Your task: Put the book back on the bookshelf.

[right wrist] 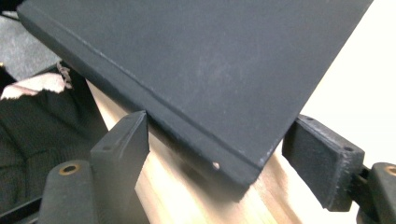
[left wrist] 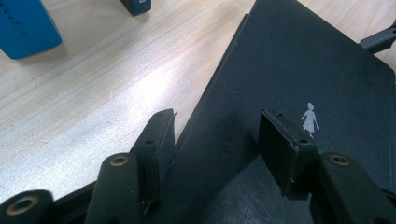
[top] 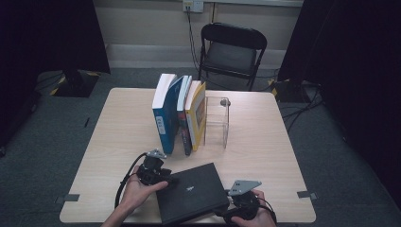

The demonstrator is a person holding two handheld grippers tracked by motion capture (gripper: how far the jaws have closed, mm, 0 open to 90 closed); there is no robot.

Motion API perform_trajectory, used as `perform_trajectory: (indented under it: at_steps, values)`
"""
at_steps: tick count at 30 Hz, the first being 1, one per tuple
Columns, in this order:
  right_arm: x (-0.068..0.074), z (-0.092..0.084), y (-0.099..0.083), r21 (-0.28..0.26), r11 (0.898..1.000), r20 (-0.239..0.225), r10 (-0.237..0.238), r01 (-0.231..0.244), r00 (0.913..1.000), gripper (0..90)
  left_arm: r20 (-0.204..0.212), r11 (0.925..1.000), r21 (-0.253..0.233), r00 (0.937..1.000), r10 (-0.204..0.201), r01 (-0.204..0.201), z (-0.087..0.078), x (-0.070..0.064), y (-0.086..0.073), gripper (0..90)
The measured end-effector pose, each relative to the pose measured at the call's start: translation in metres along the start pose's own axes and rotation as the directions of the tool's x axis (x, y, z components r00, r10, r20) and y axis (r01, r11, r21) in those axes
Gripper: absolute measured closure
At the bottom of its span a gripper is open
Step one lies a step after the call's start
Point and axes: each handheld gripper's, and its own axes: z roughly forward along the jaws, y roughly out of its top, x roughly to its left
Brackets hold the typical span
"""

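Black book [top: 190, 191] lies flat on the near part of the table [top: 265, 142], just in front of the upright row: blue book [top: 165, 113], dark book [top: 183, 118], yellow book [top: 196, 116], with a clear bookend [top: 218, 120] on their right. From the fingers out: the left gripper [left wrist: 215, 140] straddles the black book's left edge, one pad off beside the edge over the wood, the other over the cover, a gap on both sides, so half-open and not pinching. The right gripper [right wrist: 219, 144] brackets the near right corner, jaws wide, pads clear of it. Close both squarely on the edges before you lift, grip the thickness rather than the cover, and raise both ends together so it doesn't swing. Its long axis runs left-right and slightly skewed relative to the row; the thick spine-like edge faces you.
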Motion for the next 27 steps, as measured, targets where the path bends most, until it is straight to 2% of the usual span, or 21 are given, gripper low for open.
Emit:
perform_trajectory:
  at_steps: [3, 4, 7, 11, 12, 15, 16, 18, 20, 21, 24, 27]
  values:
    - [0.000, -0.001, 0.000, 0.007, 1.000, 0.000, 0.001, -0.001, 1.0000, 25.3, 0.002, 1.0000, -0.003, 1.0000, -0.008, 0.008, -0.001, 0.000, -0.003, 47.5]
    - [-0.001, -0.003, 0.000, 0.004, 1.000, 0.016, -0.007, 0.007, 0.9998, 28.3, 0.003, 0.9999, -0.004, 0.9999, -0.011, 0.011, -0.004, -0.002, -0.007, 47.6]
    - [-0.005, -0.005, 0.000, -0.006, 1.000, 0.041, 0.009, -0.009, 0.9991, 32.1, 0.017, 0.9999, 0.013, 0.9998, -0.007, 0.007, -0.009, -0.006, -0.015, 47.7]
    - [-0.013, -0.005, 0.003, -0.018, 0.999, 0.118, 0.034, -0.032, 0.9925, 34.6, 0.046, 0.9992, 0.040, 0.9990, 0.001, -0.002, -0.017, -0.011, -0.026, 48.4]
    - [-0.014, -0.005, 0.004, -0.022, 0.999, 0.132, 0.040, -0.037, 0.9904, 34.6, 0.043, 0.9994, 0.035, 0.9990, -0.007, 0.006, -0.018, -0.011, -0.027, 48.7]
    - [-0.016, -0.004, 0.004, -0.029, 0.998, 0.131, 0.054, -0.050, 0.9899, 34.3, 0.035, 0.9998, 0.015, 0.9993, -0.013, 0.012, -0.017, -0.011, -0.027, 49.9]
    - [-0.017, -0.004, 0.003, -0.031, 0.997, 0.122, 0.071, -0.068, 0.9900, 33.5, 0.029, 0.9999, -0.001, 0.9995, -0.015, 0.015, -0.013, -0.011, -0.023, 52.4]
    - [-0.018, -0.003, 0.003, -0.033, 0.996, 0.115, 0.083, -0.080, 0.9899, 33.0, 0.020, 1.0000, -0.007, 0.9998, 0.002, -0.002, -0.008, -0.012, -0.017, 51.4]
    - [-0.019, -0.003, 0.002, -0.032, 0.996, 0.109, 0.090, -0.087, 0.9899, 32.3, 0.029, 0.9999, -0.010, 0.9996, -0.003, 0.003, -0.002, -0.011, -0.012, 51.1]
    - [-0.020, -0.002, 0.002, -0.021, 0.995, 0.110, 0.100, -0.098, 0.9889, 28.2, 0.024, 0.9999, -0.015, 0.9997, -0.001, 0.002, 0.000, -0.012, -0.009, 50.7]
    - [-0.022, -0.001, 0.002, -0.016, 0.994, 0.112, 0.112, -0.111, 0.9874, 23.7, 0.000, 1.0000, 0.002, 1.0000, 0.005, -0.005, -0.001, -0.016, -0.008, 50.3]
    - [-0.023, 0.000, 0.002, -0.015, 0.993, 0.105, 0.116, -0.115, 0.9877, 26.7, 0.006, 0.9999, 0.016, 1.0000, 0.000, 0.000, -0.003, -0.017, -0.010, 49.7]
